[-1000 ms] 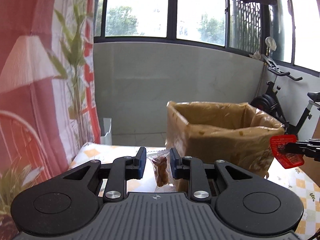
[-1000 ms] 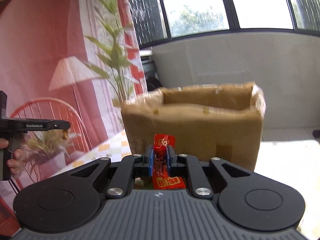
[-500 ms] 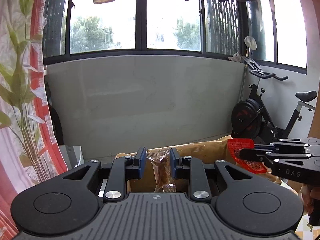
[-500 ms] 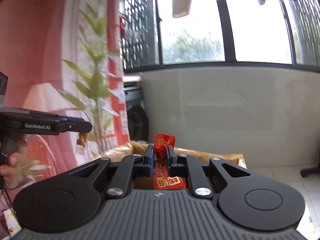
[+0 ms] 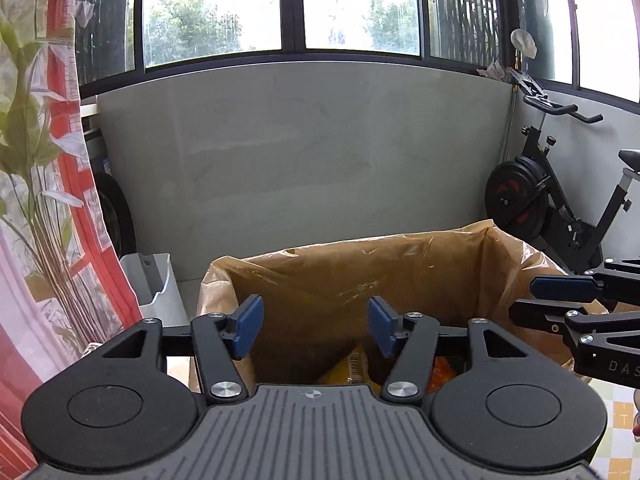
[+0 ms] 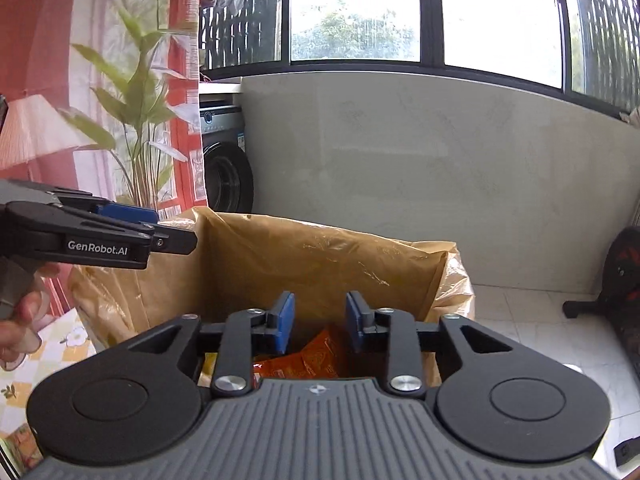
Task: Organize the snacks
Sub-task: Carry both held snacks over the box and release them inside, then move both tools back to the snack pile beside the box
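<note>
A cardboard box lined with a tan plastic bag [image 5: 360, 264] [image 6: 320, 264] stands right in front of both grippers. My left gripper [image 5: 315, 327] hovers over its near rim, jaws opening, nothing between the blue pads. My right gripper [image 6: 320, 322] hovers over the same opening, jaws opening too, with an empty gap. Orange and yellow snack packets [image 6: 316, 356] [image 5: 352, 368] lie inside the box below them. In the left wrist view the right gripper's fingers [image 5: 568, 288] reach in from the right; in the right wrist view the left gripper's fingers [image 6: 132, 216] come in from the left.
A grey wall under windows runs behind the box. An exercise bike [image 5: 560, 200] stands at the right, a washing machine [image 6: 226, 168] and a white bin [image 5: 152, 284] at the left. A red patterned curtain [image 5: 48, 200] hangs on the left. A person's hand [image 6: 24, 316] holds the left gripper.
Both grippers moved over the box and let go: the clear packet of brown snacks left the left jaws, the red packet left the right jaws. Both gaps are empty now.
</note>
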`<action>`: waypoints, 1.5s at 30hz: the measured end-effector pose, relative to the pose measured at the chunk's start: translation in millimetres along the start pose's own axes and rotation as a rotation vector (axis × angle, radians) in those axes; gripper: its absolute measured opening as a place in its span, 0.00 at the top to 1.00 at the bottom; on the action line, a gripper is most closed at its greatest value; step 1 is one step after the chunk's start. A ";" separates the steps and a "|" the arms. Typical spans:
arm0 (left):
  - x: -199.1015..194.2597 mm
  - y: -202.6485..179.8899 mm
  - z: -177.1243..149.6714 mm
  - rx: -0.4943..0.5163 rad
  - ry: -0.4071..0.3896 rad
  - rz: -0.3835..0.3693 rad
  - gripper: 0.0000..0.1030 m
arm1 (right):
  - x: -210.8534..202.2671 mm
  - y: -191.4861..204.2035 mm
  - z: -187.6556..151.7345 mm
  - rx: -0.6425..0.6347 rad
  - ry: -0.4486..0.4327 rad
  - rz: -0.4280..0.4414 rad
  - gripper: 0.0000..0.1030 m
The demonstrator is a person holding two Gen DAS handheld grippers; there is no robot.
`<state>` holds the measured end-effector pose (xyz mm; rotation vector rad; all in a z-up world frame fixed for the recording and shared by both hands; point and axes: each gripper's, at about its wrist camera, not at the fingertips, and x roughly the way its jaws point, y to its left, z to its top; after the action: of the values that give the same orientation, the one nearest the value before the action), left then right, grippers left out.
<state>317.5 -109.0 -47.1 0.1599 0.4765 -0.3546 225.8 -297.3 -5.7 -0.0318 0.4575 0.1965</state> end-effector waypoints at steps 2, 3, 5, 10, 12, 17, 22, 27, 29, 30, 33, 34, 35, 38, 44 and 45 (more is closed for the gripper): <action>-14.6 6.0 -2.8 -0.013 -0.007 -0.006 0.31 | -6.4 -1.1 -1.1 0.020 -0.008 -0.006 0.60; -19.9 7.5 -3.0 -0.016 -0.012 -0.003 0.27 | -9.8 -1.0 -1.9 0.028 -0.013 -0.008 0.56; -34.5 12.4 -4.9 -0.014 -0.023 0.009 0.22 | -17.0 1.7 -3.0 0.045 -0.024 -0.001 0.48; -68.0 21.0 -12.7 -0.015 -0.038 0.026 0.13 | -37.6 16.5 -9.4 0.038 -0.048 -0.005 0.23; -78.1 27.0 -16.2 -0.026 -0.030 0.018 0.12 | -45.2 24.5 -12.3 0.033 -0.055 -0.009 0.14; -112.0 44.9 -25.5 -0.066 -0.048 -0.006 0.08 | -59.4 42.7 -18.6 0.028 -0.065 0.001 0.09; -137.0 58.4 -35.3 -0.074 -0.061 0.007 0.07 | -67.5 58.2 -26.0 0.018 -0.073 -0.001 0.03; -148.7 70.4 -48.8 -0.082 -0.046 0.022 0.07 | -71.2 68.1 -39.5 0.052 -0.071 -0.002 0.01; -152.3 77.0 -56.4 -0.098 -0.038 0.031 0.07 | -72.1 70.9 -44.9 0.070 -0.065 -0.001 0.01; -154.0 80.2 -60.5 -0.111 -0.034 0.036 0.07 | -72.4 72.2 -47.5 0.077 -0.061 0.000 0.01; -158.3 90.0 -73.7 -0.151 -0.019 0.057 0.07 | -72.4 75.0 -57.5 0.088 -0.045 0.008 0.01; -159.7 92.9 -78.4 -0.160 -0.015 0.063 0.07 | -71.9 76.3 -60.7 0.086 -0.038 0.006 0.01; -161.7 95.3 -83.7 -0.169 -0.009 0.073 0.07 | -71.7 77.8 -65.3 0.085 -0.031 0.000 0.01; -166.0 104.6 -98.6 -0.202 0.007 0.091 0.07 | -71.4 80.7 -77.6 0.099 -0.008 -0.009 0.01; -168.8 117.8 -132.8 -0.264 0.055 0.112 0.07 | -68.4 86.7 -101.7 0.087 0.061 -0.011 0.01; -168.5 118.2 -137.2 -0.272 0.062 0.113 0.07 | -67.4 88.0 -104.6 0.082 0.073 -0.010 0.01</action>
<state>163.9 82.2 -79.5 -0.0662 0.5692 -0.1723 103.9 -231.0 -68.5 0.0396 0.5381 0.1670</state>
